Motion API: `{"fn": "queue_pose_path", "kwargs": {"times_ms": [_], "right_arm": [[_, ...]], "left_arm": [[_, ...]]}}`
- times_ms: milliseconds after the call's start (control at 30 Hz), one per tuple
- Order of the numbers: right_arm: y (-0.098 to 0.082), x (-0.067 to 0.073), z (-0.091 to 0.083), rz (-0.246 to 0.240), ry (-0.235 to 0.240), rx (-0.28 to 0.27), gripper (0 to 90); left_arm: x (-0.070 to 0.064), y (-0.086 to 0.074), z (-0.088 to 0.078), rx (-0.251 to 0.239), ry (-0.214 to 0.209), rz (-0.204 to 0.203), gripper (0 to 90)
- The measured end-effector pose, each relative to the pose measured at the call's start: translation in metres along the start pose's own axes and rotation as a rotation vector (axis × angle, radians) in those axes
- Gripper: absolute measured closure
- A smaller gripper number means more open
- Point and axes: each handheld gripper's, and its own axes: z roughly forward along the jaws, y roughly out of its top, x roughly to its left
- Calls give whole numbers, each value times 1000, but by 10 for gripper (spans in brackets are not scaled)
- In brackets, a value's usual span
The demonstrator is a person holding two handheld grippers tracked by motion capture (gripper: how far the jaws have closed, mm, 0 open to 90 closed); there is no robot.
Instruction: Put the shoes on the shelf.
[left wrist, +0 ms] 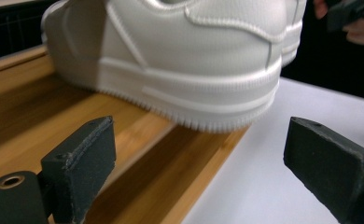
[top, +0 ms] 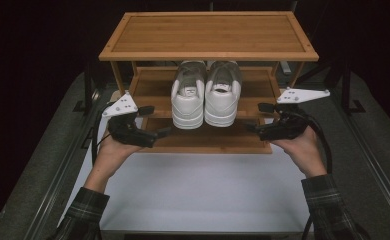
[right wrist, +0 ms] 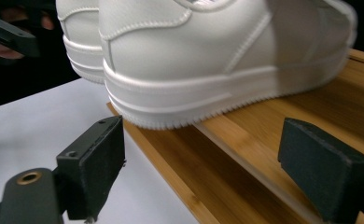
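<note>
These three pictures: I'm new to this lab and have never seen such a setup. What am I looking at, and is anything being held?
A person sits at a white table and holds a hand tool with a two-jaw claw in each hand. The wide picture comes from a camera overhead: left claw, right claw. The other two come from small cameras riding on each claw, looking along its black jaws.

On the table stands a bamboo shoe rack. A pair of white sneakers sits on its lower shelf, heels toward the person.

Both claws stand open, either side of the sneakers, apart from them. Nothing is held.
</note>
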Motion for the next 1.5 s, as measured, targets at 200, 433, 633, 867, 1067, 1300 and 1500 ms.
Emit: {"fn": "queue_pose_path", "kwargs": {"times_ms": [200, 433, 633, 867, 1067, 1300, 1500], "right_arm": [[-27, -6, -12, 25, -22, 33, 143], [-56, -8, -20, 49, -60, 72, 137], [-90, -10, -32, 75, -90, 117, 101], [-125, -12, -40, 110, -119, 144, 95], [-150, -13, -43, 128, -154, 190, 90], [-186, -15, -41, 136, -213, 286, 71], [-205, -17, -33, 130, -228, 363, 31]], "left_arm": [[0, -15, -23, 62, 30, 15, 91], [-3, -43, -49, 114, 77, 14, 91], [-4, -72, -66, 164, 112, -2, 91], [-5, -115, -78, 227, 139, -46, 91], [-7, -142, -78, 291, 154, -59, 91], [-8, -172, -74, 370, 163, -70, 91], [-7, -200, -69, 421, 182, -96, 77]]}}
